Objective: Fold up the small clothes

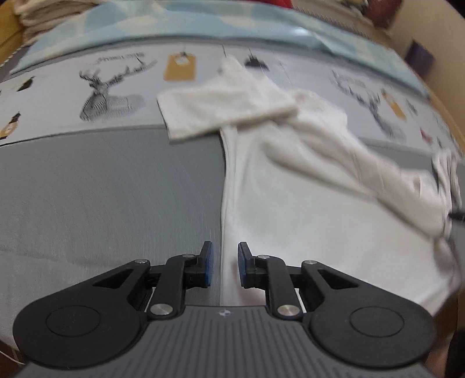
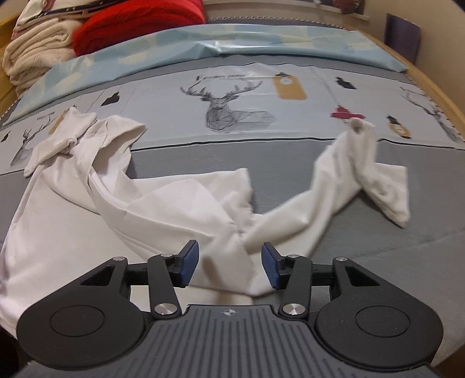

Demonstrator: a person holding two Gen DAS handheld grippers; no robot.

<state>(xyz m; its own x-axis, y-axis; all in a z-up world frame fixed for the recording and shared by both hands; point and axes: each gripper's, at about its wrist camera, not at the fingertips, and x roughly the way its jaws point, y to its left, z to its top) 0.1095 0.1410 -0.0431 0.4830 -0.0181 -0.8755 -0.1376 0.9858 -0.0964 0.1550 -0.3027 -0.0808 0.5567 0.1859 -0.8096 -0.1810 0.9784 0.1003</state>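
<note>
1. White cotton: a small shirt (image 1: 305, 209) lies rumpled on the bed (image 1: 101, 189), on the grey band of a bedspread printed with deer heads and tan tags.
2. In the left wrist view, the left gripper (image 1: 225, 264) hangs low over the shirt's straight left edge. Its blue-padded fingers (image 1: 208, 264) are spread, with the cloth's edge showing in the gap and nothing pinched.
3. A sleeve (image 1: 223, 107) is folded flat across the far end of the shirt, reaching onto the printed band.
4. In the right wrist view, the right gripper (image 2: 230, 264) sits over a bunched part of the same shirt (image 2: 116, 209). Its fingers (image 2: 189, 266) are spread wide, with the cloth between them but gripped by neither pad.
5. From that bunch, a twisted length of cloth runs right and away, ending in a crumpled sleeve (image 2: 383, 189).
6. At the far left of the bed there is a stack of cream towels (image 2: 37, 49) beside a red blanket (image 2: 139, 23); a pale blue sheet (image 2: 232, 43) runs across behind the bedspread.
</note>
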